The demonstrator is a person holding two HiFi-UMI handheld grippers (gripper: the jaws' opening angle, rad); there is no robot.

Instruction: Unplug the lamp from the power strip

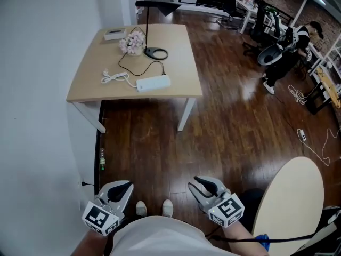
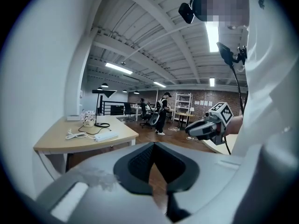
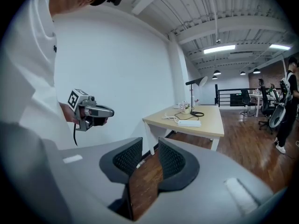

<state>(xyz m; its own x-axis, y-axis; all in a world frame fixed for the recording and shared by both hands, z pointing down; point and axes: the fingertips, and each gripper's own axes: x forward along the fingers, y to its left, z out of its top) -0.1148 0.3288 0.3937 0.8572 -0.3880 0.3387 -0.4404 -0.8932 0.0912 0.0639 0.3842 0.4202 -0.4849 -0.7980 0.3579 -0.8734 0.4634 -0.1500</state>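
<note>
A black desk lamp (image 1: 155, 53) stands at the back of a light wooden table (image 1: 85, 84), several steps ahead of me. Its black cord runs to a white power strip (image 1: 154, 82) near the table's front edge, where it is plugged in. The strip also shows small in the left gripper view (image 2: 106, 136) and the right gripper view (image 3: 189, 122). My left gripper (image 1: 118, 188) (image 2: 153, 144) is held low by my waist, its tips together and empty. My right gripper (image 1: 201, 186) (image 3: 150, 146) hangs beside it with a narrow gap between the pads, holding nothing.
On the table are a coiled white cord (image 1: 114, 78), a flower pot (image 1: 133, 42) and a white box (image 1: 114, 34). A white wall runs along the left. A round table (image 1: 290, 207) is at my right. A person (image 1: 282, 52) and office chairs stand far right.
</note>
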